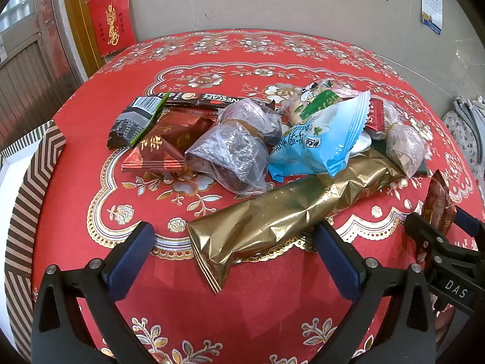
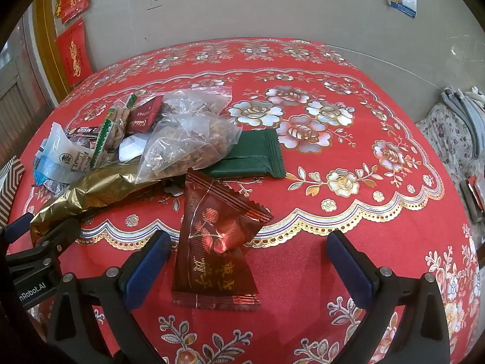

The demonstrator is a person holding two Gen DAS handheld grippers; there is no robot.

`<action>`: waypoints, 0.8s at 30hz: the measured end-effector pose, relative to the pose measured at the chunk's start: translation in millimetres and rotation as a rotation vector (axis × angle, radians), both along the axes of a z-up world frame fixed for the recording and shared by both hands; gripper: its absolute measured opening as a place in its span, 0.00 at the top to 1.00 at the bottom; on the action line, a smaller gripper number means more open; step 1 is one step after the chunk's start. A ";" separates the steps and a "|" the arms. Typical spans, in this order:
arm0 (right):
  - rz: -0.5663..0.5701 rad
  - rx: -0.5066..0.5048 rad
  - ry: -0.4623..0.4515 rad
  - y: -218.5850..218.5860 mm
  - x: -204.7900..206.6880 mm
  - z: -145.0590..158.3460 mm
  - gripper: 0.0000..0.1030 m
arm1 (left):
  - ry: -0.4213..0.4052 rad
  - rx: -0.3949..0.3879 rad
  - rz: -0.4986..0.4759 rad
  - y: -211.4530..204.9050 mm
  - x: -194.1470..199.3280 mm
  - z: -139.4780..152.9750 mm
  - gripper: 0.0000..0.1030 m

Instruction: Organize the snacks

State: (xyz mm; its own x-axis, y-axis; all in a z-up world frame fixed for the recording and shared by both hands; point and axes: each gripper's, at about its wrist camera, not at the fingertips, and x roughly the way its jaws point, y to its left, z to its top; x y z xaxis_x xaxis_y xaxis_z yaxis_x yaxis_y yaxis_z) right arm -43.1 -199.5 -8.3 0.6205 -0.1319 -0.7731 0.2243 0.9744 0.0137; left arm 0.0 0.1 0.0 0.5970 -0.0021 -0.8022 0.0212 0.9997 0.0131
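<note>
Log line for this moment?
left gripper: open, over gold packet | right gripper: open, around red packet

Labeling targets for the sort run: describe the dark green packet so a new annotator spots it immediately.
On the red floral tablecloth, find the snack pile. The dark green packet lies flat at its right edge in the right wrist view, partly under a clear bag of brown bits. It is the only plain, unprinted green wrapper, with crimped ends.

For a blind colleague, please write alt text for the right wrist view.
An open right claw frames a dark red snack packet lying on a red floral tablecloth. Behind it lie a green packet, clear bags and a gold wrapper.
</note>
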 end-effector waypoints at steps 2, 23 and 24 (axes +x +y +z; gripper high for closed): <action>0.000 -0.001 0.001 0.0 0.0 0.0 0.01 | 0.001 0.001 0.000 0.0 0.0 0.0 0.00; 0.124 0.034 -0.207 45.8 -64.0 77.4 0.01 | -0.168 -0.069 0.016 73.7 -58.2 89.9 0.00; 0.142 0.034 -0.227 52.2 -69.1 82.4 0.01 | -0.172 -0.075 0.022 76.0 -61.8 89.4 0.00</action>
State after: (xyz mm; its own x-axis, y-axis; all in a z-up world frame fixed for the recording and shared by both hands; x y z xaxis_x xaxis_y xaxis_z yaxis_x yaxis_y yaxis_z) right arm -112.2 -147.3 74.2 0.7889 -0.0073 -0.6145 0.0725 0.9941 0.0812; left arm -61.8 76.1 89.4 0.7257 -0.0439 -0.6866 0.0035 0.9982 -0.0602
